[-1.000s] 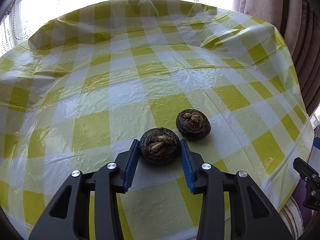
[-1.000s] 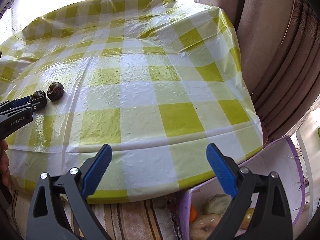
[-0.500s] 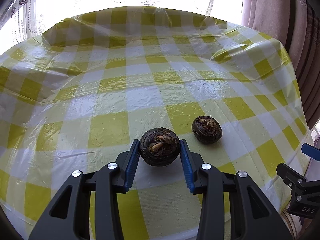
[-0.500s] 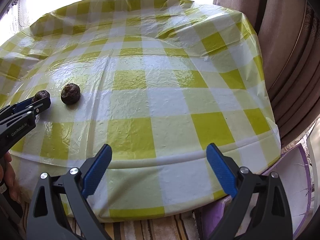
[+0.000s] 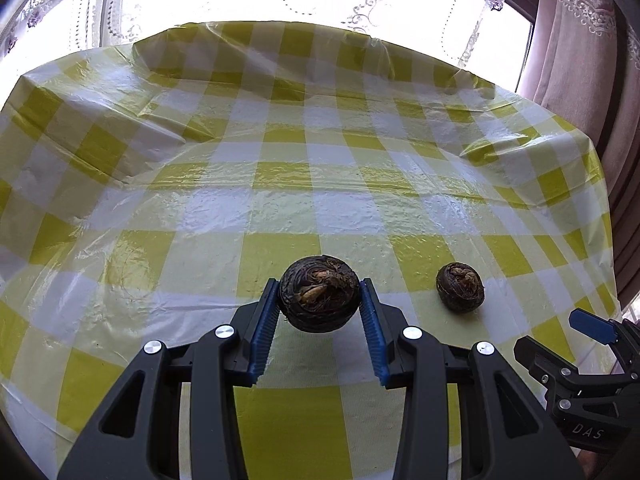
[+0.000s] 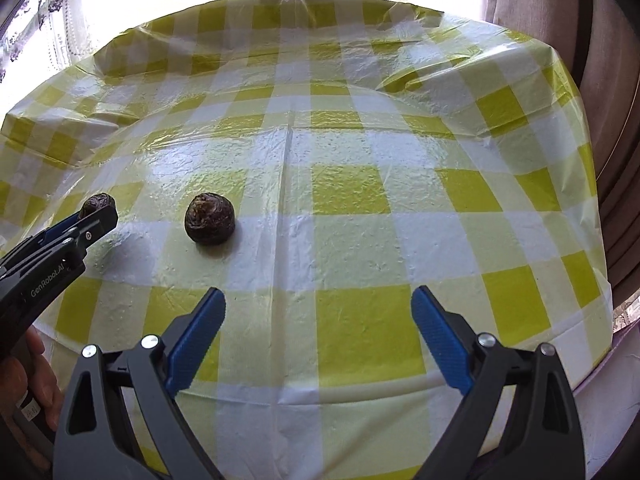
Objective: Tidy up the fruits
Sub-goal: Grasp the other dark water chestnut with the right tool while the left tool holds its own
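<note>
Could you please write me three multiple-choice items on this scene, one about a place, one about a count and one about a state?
1. Where does the loose water chestnut lie?
A. On the checked tablecloth, apart from the left gripper
B. Between the right gripper's pads
C. In a bowl

2. How many dark water chestnuts show?
A. One
B. Two
C. Four

3. What is the state of the held water chestnut?
A. Lying free on the cloth
B. Cut in half
C. Clamped between the left gripper's blue pads

Answers:
1 A: it sits alone on the cloth, to the side of the left gripper.
2 B: each view shows one gripped and one loose.
3 C: both pads press its sides, while the right gripper has nothing between its jaws, which are closing a little.
</note>
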`<state>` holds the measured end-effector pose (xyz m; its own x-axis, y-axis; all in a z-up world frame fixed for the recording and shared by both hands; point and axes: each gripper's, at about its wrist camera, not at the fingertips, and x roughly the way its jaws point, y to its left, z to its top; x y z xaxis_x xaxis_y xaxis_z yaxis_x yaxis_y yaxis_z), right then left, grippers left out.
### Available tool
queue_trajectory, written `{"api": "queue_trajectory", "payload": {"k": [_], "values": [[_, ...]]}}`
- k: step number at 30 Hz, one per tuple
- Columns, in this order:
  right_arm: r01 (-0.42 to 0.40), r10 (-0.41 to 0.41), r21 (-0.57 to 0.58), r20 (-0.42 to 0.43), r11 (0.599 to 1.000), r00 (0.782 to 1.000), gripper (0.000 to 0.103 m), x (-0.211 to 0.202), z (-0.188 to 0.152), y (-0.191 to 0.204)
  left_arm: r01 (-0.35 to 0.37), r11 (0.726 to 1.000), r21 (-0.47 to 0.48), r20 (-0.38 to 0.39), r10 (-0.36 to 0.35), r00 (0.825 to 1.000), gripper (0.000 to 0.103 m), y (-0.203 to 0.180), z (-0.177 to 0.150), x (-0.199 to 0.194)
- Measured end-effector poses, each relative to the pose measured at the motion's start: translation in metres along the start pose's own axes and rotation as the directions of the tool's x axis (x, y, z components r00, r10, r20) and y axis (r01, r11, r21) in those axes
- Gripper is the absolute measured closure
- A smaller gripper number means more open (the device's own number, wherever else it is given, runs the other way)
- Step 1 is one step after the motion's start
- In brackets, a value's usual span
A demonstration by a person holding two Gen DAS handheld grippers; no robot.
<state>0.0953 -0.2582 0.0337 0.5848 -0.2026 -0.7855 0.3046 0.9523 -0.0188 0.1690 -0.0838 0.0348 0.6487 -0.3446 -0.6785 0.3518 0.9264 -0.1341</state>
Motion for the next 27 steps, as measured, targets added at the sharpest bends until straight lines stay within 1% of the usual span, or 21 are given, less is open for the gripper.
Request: {"api": "queue_trajectory", "payload": {"k": [2, 6, 8, 15, 19, 22, 23, 25, 26, 27], "values": [[-0.007, 0.007, -0.010, 0.000, 1.000, 1.000, 0.010, 0.004, 0.006, 0.006, 0.003, 1.000, -0.005, 0.003, -0.003, 1.000, 0.065, 0.000, 0.000, 0.000], [-0.035, 0.035, -0.022, -0.013, 0.999, 0.999, 0.017, 0.013, 0.016, 0.020, 0.004, 1.000, -0.030, 0.015, -0.004, 1.000, 0.065, 0.005, 0.000, -0.002], [-0.052, 0.052, -0.034, -0.016, 0.998, 0.999, 0.018, 0.016, 0.021, 0.027, -0.007, 0.999, -0.043, 0.024, 0.008, 1.000, 0.065, 0.007, 0.000, -0.003], [-0.081, 0.079, -0.073, -0.027, 0.994, 0.996, 0.032, 0.030, 0.034, 0.048, 0.001, 0.997, -0.074, 0.003, -0.001, 1.000, 0.065, 0.013, 0.001, 0.001], [-0.085, 0.083, -0.088, -0.033, 0.992, 0.996, 0.036, 0.037, 0.041, 0.055, 0.007, 0.997, -0.081, -0.005, -0.008, 1.000, 0.065, 0.015, 0.000, 0.002], [-0.088, 0.085, -0.101, -0.042, 0.991, 0.996, 0.042, 0.042, 0.044, 0.059, 0.011, 0.997, -0.082, -0.010, -0.012, 1.000, 0.065, 0.015, 0.000, 0.003], [-0.090, 0.085, -0.105, -0.044, 0.990, 0.995, 0.047, 0.044, 0.044, 0.061, 0.012, 0.996, -0.084, -0.010, -0.013, 1.000, 0.065, 0.016, 0.000, 0.003], [-0.096, 0.092, -0.113, -0.037, 0.989, 0.995, 0.050, 0.044, 0.044, 0.062, 0.016, 0.996, -0.083, -0.015, -0.017, 1.000, 0.065, 0.015, 0.000, 0.004], [-0.106, 0.103, -0.116, -0.038, 0.988, 0.994, 0.055, 0.044, 0.045, 0.063, 0.018, 0.996, -0.082, -0.017, -0.019, 1.000, 0.065, 0.015, 0.000, 0.004], [-0.111, 0.108, -0.120, -0.037, 0.987, 0.993, 0.063, 0.044, 0.045, 0.063, 0.017, 0.996, -0.082, -0.017, -0.018, 1.000, 0.065, 0.015, -0.001, 0.004]]}}
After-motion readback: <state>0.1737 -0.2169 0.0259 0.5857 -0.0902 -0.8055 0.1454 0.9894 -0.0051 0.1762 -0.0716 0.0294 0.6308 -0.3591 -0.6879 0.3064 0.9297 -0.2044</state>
